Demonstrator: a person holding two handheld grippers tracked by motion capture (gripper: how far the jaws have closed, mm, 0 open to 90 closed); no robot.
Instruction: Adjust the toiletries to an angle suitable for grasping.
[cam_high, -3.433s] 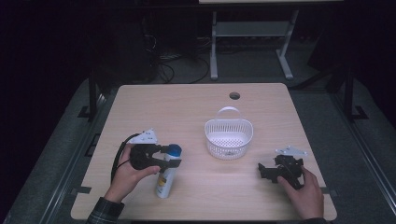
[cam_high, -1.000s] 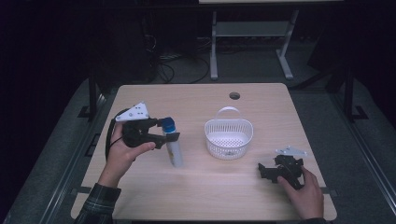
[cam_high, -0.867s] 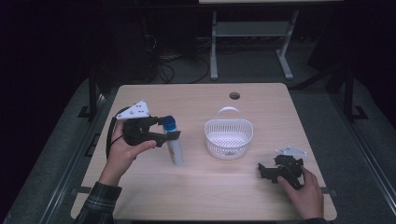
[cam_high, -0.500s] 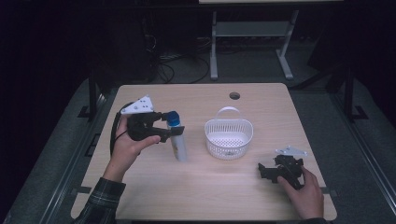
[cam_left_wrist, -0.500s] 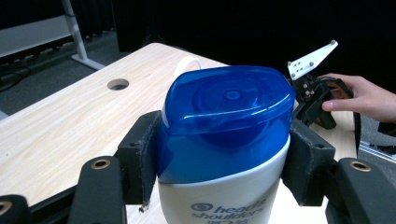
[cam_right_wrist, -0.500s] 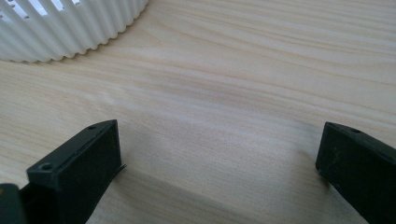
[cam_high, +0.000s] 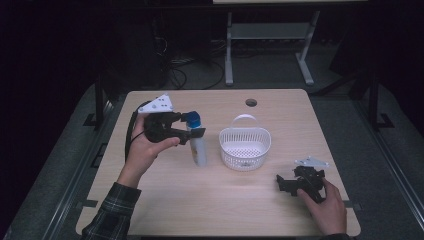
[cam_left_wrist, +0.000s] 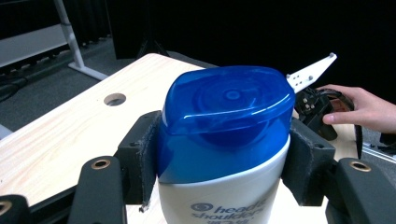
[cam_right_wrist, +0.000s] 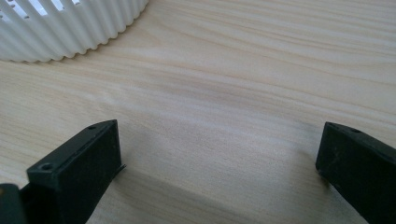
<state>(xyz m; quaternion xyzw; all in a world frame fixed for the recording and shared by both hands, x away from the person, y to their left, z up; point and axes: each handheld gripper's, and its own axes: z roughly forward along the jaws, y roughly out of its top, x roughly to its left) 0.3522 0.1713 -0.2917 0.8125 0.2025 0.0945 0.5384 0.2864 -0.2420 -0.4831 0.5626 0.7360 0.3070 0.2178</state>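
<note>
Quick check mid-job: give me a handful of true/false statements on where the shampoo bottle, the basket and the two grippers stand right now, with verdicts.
1. The left gripper is clamped on the white shampoo bottle with the blue cap. True.
2. The bottle lies flat on the light wooden table. False: it hangs upright, held just under its cap.
3. The white slotted plastic basket already holds the bottle. False: the basket is empty, and the bottle is to its left.
4. The right gripper holds nothing, fingers apart. True.
5. The right gripper is raised above the basket. False: it rests on the table near the front right corner.
</note>
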